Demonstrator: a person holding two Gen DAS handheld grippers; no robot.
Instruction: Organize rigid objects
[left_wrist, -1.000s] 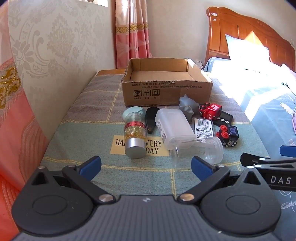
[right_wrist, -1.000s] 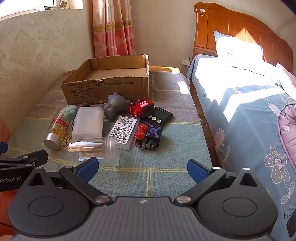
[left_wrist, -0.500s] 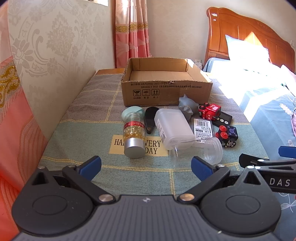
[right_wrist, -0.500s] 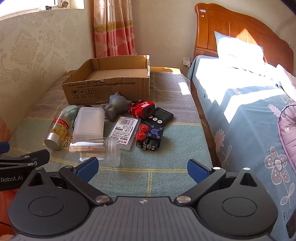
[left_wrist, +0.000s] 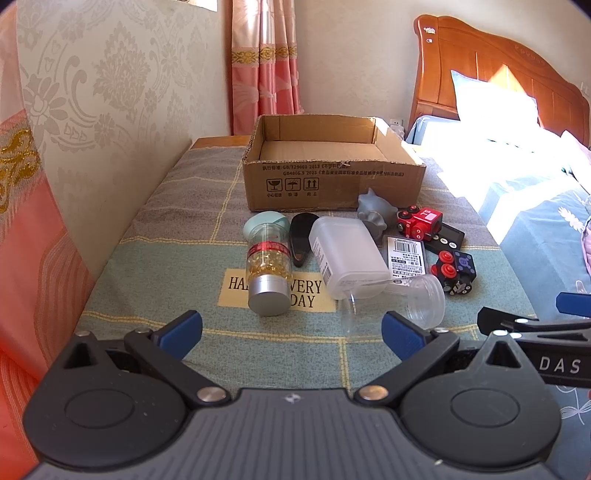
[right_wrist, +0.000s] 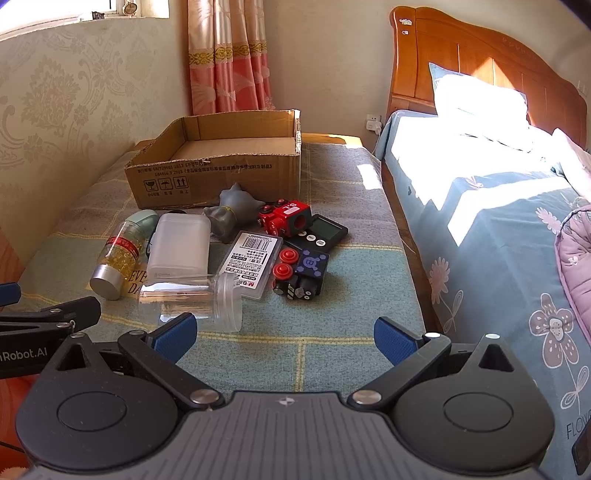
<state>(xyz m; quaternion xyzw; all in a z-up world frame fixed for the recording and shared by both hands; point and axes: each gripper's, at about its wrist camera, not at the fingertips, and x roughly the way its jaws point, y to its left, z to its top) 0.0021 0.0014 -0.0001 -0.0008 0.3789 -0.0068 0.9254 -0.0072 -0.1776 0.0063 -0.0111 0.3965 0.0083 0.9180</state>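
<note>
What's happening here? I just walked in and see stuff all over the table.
A person holds a gripper in each hand; the left gripper and the right gripper are both open and empty. Small items, like a capsule bottle, a clear jar and a red toy, lie before an empty cardboard box. Nothing is sorted yet.

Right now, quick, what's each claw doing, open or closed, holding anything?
Left claw: open, holding nothing, short of the pill bottle.
Right claw: open, holding nothing.
</note>
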